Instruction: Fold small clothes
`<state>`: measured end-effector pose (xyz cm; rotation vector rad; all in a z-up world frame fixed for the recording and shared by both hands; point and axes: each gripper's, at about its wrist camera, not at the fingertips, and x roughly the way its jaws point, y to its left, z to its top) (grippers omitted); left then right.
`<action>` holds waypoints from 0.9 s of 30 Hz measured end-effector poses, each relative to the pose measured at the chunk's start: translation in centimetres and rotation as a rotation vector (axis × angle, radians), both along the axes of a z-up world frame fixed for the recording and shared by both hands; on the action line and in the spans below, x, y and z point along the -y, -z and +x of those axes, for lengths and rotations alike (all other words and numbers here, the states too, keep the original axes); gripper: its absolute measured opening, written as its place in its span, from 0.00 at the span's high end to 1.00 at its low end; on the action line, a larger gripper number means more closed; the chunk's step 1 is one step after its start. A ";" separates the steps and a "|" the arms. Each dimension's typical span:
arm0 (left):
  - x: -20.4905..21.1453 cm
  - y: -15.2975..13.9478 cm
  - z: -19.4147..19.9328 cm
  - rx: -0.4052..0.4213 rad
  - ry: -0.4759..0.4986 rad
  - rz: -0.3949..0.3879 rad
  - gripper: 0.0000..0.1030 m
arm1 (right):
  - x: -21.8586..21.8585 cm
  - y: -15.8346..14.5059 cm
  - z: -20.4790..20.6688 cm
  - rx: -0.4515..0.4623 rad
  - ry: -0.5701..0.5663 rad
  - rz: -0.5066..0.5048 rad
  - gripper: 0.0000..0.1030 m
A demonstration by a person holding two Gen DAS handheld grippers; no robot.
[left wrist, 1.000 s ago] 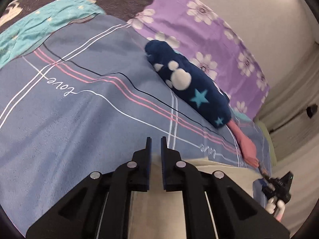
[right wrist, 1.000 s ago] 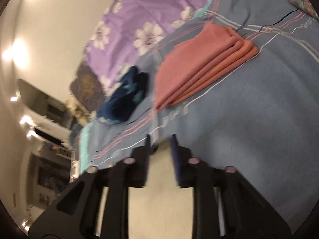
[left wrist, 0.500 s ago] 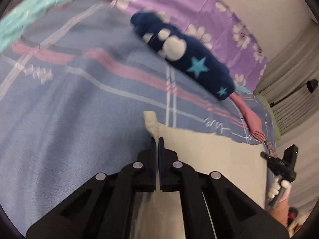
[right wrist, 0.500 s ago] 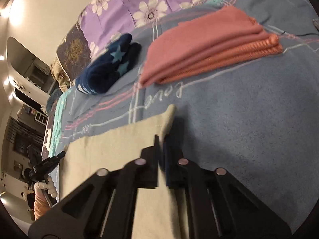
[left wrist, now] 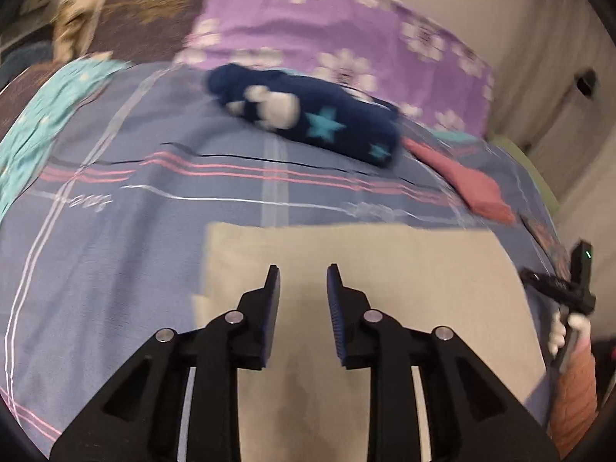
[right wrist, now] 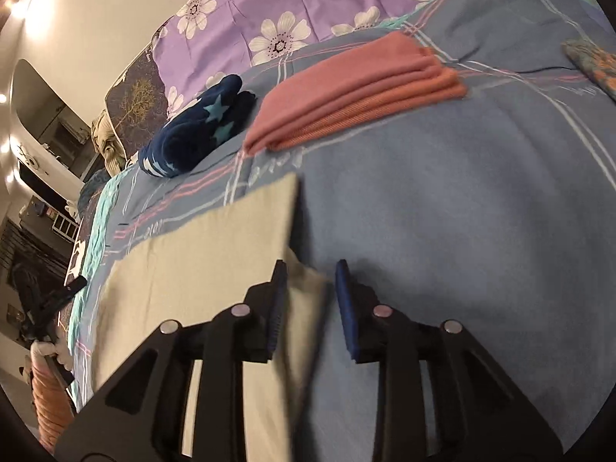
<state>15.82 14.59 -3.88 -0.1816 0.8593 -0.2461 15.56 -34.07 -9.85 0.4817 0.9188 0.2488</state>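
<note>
A beige cloth (left wrist: pixel 385 269) lies folded flat on the blue striped bedspread (left wrist: pixel 115 231); it also shows in the right wrist view (right wrist: pixel 215 254). My left gripper (left wrist: pixel 303 273) is open and empty, just above the cloth near its left part. My right gripper (right wrist: pixel 310 269) is open over the cloth's right edge, where a lower layer sticks out between the fingers without being held. The right gripper also shows at the right edge of the left wrist view (left wrist: pixel 566 288).
A rolled navy garment with stars (left wrist: pixel 308 119) (right wrist: pixel 196 134) and a folded stack of pink cloths (right wrist: pixel 358 92) (left wrist: pixel 469 181) lie behind the beige cloth. A purple flowered pillow (right wrist: pixel 308 11) is at the bed's head. A patterned item (right wrist: pixel 593 65) lies far right.
Both grippers were shut on the beige cloth's corners and carried them forward. Now both have opened and let go, and the cloth lies folded over.
</note>
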 end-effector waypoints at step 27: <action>27.7 2.6 -8.2 -0.102 0.435 0.002 0.55 | 2.6 2.9 -14.4 0.091 -0.210 0.301 0.77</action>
